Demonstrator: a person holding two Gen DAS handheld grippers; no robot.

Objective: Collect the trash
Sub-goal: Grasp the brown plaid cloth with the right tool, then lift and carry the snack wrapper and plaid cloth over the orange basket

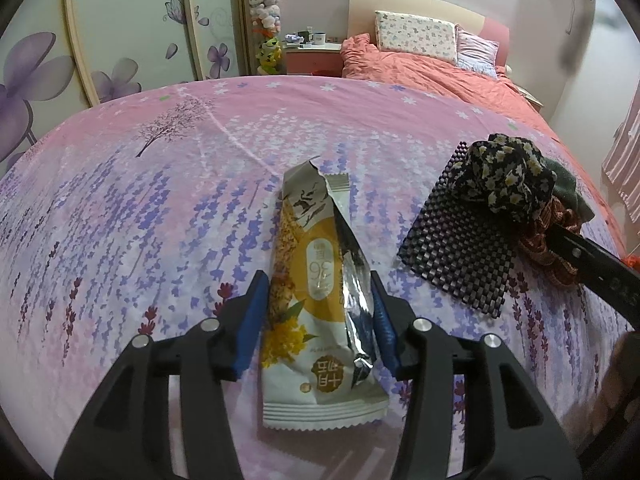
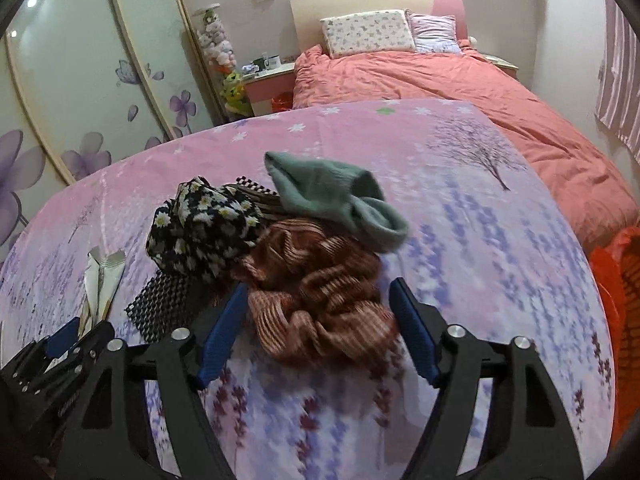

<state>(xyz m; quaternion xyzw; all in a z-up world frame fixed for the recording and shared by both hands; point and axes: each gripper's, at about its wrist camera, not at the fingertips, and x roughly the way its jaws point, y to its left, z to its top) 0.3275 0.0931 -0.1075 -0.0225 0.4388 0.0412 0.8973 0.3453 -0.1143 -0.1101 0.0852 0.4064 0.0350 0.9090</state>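
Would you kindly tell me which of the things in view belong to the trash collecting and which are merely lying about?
For the job:
- wrapper, torn open, between the open fingers of the left gripper
- right gripper, open around the brown cloth

Lying about:
- brown cloth
- floral cloth
- green cloth
- mesh mat
- orange bag, purpose unclear

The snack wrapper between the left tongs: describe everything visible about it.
The snack wrapper is a long white and yellow foil pouch printed with grain, yellow flowers and "36". Its far end is torn open and one side is split, showing silver lining. It lies flat on the lavender-print cloth, lengthwise between the open left tongs, whose blue pads flank it closely.
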